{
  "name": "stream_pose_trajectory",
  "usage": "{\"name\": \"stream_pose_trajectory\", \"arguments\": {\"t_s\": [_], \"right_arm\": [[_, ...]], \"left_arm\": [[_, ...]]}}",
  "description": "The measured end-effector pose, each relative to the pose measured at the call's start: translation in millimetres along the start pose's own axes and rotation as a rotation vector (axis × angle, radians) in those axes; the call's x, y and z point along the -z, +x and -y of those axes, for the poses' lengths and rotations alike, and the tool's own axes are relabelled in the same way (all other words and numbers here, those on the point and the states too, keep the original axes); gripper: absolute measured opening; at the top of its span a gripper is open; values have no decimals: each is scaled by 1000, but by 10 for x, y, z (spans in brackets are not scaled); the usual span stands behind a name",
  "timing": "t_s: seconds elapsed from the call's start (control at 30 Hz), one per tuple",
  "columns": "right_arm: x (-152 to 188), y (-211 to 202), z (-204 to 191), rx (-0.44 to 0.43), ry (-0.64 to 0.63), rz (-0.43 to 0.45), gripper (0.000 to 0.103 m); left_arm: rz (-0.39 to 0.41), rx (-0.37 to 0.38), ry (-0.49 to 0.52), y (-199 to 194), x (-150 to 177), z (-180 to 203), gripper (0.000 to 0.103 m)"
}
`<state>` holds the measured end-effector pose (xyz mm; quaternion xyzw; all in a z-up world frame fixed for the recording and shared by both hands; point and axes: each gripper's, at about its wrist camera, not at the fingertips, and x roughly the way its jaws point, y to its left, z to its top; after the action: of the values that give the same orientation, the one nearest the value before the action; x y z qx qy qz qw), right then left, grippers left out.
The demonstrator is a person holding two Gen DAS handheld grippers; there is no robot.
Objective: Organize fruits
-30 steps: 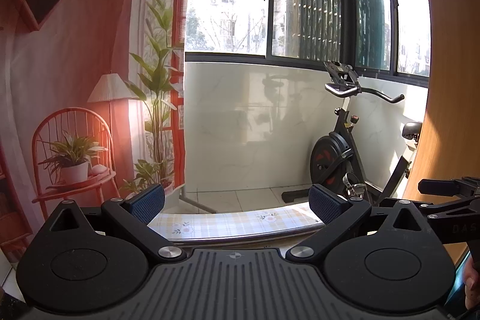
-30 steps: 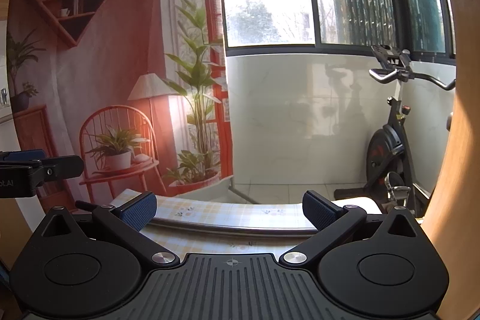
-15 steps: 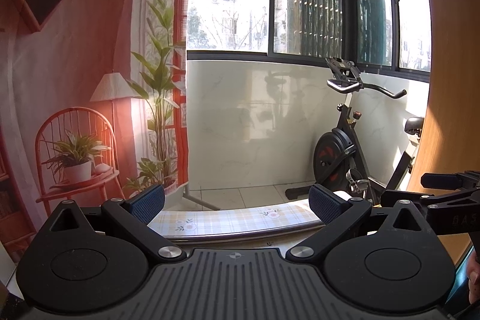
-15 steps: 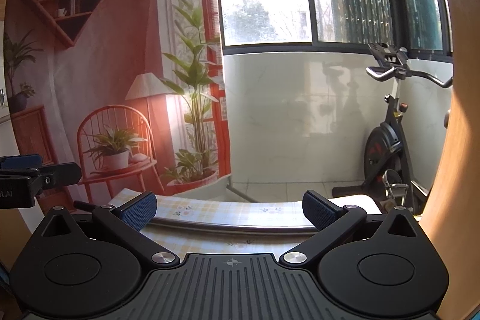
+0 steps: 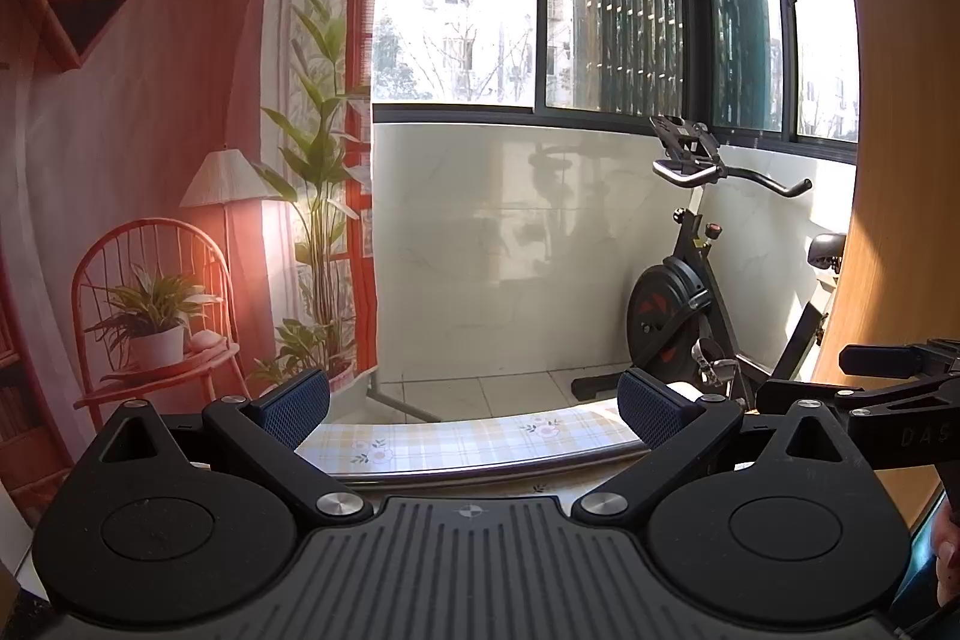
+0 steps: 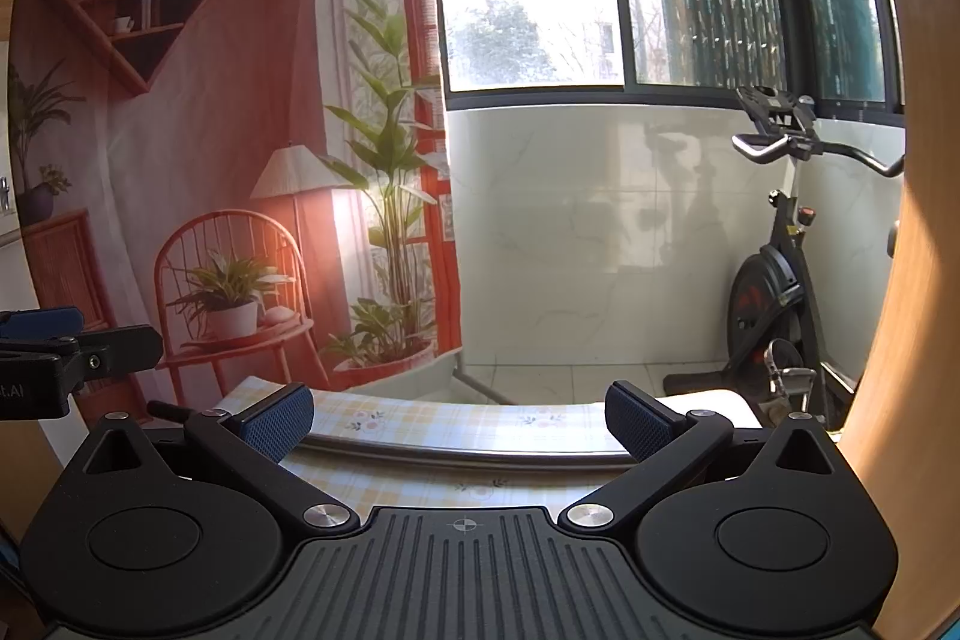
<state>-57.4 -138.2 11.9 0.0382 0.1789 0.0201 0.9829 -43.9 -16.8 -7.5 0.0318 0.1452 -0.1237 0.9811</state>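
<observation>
Notably, no fruit shows in either view, so where it sits cannot be told; presumably lower on the surface point(image 5: 456, 439), below both cameras. Handling is a guess: fruit is usually light, rounded, smooth-skinned and bruisable, so take hold across the widest part with gentle squeeze, not by a stem. Left gripper point(image 5: 474, 400) is spread wide, blue pads well apart, nothing between them. Right gripper point(image 6: 459, 415) likewise wide open and empty. Both are held level, pointing over the far edge of the checked floral tablecloth on the surface toward the room. Left wrist view shows the right gripper's side poking in at the right edge, plus a bit of the person's hand point(image 5: 945, 538) low right; right wrist view does not show that hand. Right wrist view shows the left gripper's tip at its left edge and more of the printed backdrop point(image 6: 198, 130), including a potted plant at far left. Exercise bike point(image 5: 690, 304) stands fuller in the left view; in the right view a wooden panel point(image 6: 918, 280) cuts it off.
</observation>
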Motion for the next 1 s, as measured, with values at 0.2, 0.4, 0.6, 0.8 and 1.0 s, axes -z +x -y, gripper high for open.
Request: {"name": "stream_pose_trajectory", "arguments": {"t_s": [0.2, 0.4, 0.6, 0.8, 1.0], "right_arm": [[2, -1, -1, 0, 0, 0, 103], [1, -1, 0, 0, -1, 1, 103], [-10, -18, 7, 1, -2, 2, 103], [-20, -38, 16, 2, 1, 2, 103], [-20, -38, 18, 2, 0, 2, 103]], "left_arm": [[-3, 2, -4, -1, -1, 2, 103], [-4, 3, -5, 1, -8, -4, 103], [-6, 9, -10, -4, -4, -11, 103], [-12, 16, -21, 15, -9, -43, 103], [-18, 20, -35, 30, -2, -52, 103]]}}
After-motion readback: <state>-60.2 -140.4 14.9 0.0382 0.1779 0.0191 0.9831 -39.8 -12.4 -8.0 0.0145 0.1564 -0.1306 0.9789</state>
